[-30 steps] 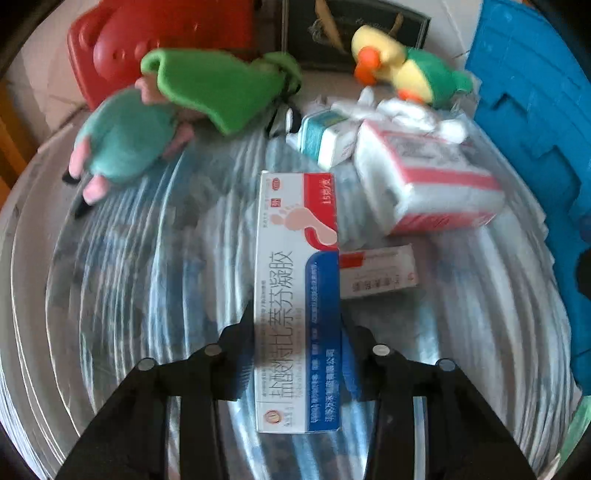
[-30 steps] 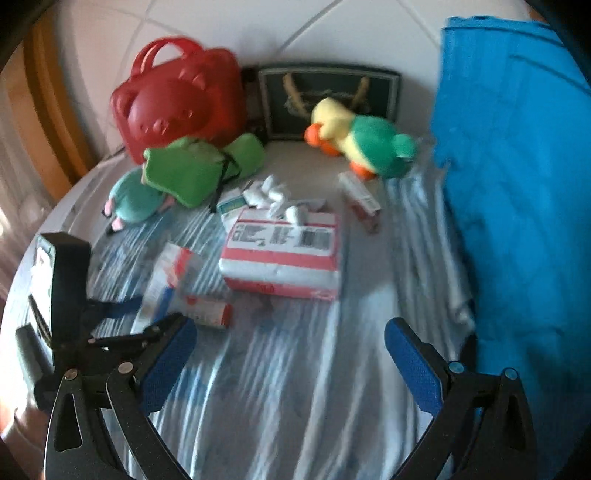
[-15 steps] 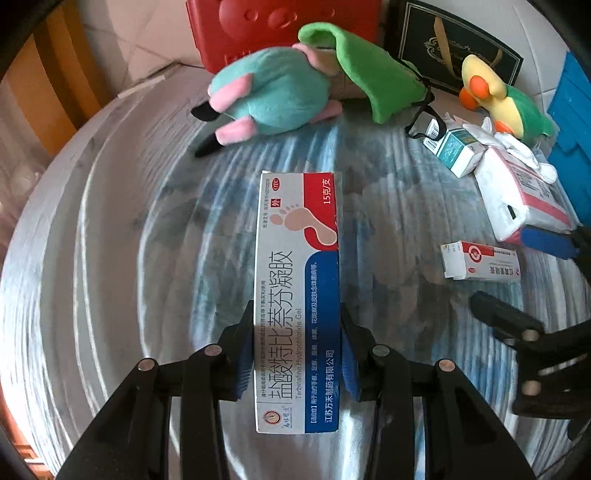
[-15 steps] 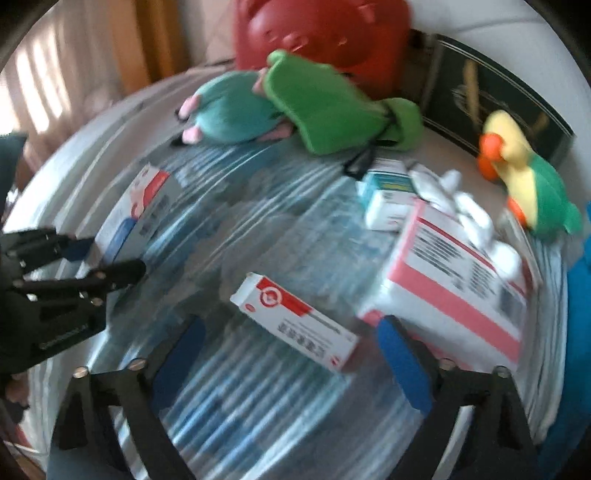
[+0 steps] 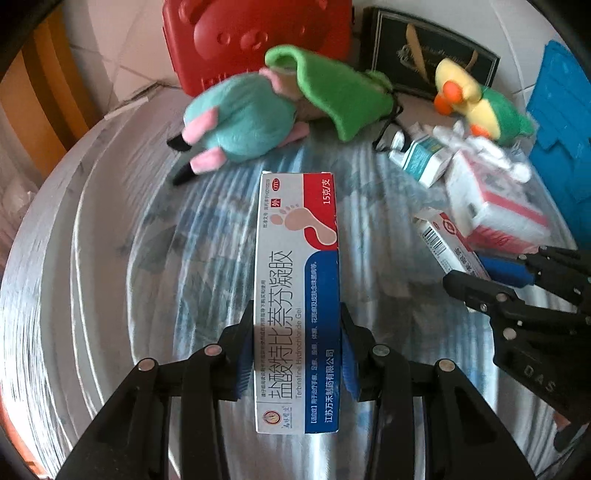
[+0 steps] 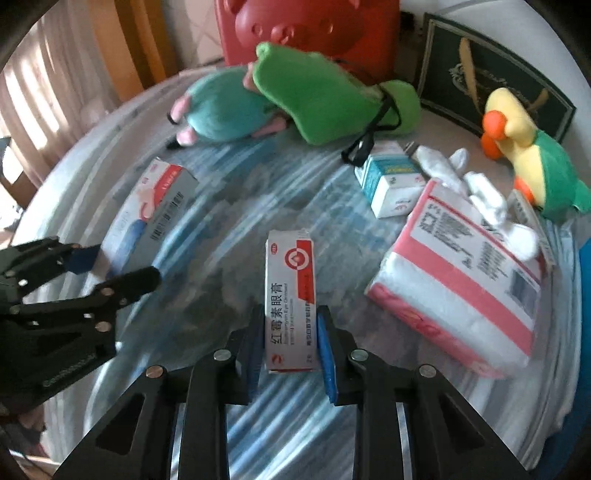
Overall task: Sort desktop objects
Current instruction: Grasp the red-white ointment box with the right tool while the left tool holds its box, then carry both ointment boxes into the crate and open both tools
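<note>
Your left gripper [image 5: 297,363] clenched on the long foot-cream carton [image 5: 297,295], your right gripper [image 6: 290,350], jaws just closing, grasping the slim eye-ointment box [image 6: 291,299], its printed face readable only in the right view, soft plush duck [image 6: 528,155] behind.

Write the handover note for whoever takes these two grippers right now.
Left gripper: shut on the foot-gel box, held above the table.
Right gripper: jaws have just been closing, now shut on the small eye-ointment box.
On the table: tissue pack, teal-and-white box, teal plush, green plush, duck plush; red case at the back.
Done: two medicine boxes gripped.
Left: place both, then sort the rest.
</note>
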`<state>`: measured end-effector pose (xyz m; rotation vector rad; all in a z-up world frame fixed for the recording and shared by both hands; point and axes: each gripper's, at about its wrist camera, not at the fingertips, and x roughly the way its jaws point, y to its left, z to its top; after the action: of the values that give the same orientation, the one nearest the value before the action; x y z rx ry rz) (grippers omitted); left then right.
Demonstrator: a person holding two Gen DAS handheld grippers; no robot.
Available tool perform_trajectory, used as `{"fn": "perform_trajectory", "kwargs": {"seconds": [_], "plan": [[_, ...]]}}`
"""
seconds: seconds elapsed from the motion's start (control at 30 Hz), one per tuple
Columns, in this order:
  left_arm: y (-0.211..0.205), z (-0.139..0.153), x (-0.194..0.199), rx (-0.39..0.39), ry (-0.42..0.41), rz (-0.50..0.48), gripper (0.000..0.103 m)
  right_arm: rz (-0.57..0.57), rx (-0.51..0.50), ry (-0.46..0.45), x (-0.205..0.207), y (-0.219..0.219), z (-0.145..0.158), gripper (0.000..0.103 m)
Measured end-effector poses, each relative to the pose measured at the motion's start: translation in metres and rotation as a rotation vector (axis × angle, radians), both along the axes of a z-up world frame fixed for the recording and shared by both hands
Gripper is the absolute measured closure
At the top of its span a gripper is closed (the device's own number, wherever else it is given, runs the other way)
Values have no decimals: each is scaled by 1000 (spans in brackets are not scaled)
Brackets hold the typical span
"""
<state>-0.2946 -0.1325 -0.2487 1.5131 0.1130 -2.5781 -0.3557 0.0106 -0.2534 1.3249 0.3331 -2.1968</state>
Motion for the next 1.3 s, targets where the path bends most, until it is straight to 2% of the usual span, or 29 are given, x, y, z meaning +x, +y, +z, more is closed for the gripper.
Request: {"fn": "perform_trajectory", "kwargs": {"seconds": [0.17,0.47,0.6,0.87,1.07,1.3], "plan": [[11,36,13,7,84,-19,64,-43,-41,79,23,8,43,77],[47,119,49,8,261,-103,64,-186,-95,294,81,44,142,77],[73,158,63,-3,330,-166,64,-271,-94,390,115,69,188,77],[148,237,99,38,500,-332,64,-465,-138,590,185,146,274,77],[228,277,119,79,587,-469,64,-634,-92,703,227,216,309,77],[324,296,129,112,593,-605,65,-806,19,760,249,303,325,77]]}}
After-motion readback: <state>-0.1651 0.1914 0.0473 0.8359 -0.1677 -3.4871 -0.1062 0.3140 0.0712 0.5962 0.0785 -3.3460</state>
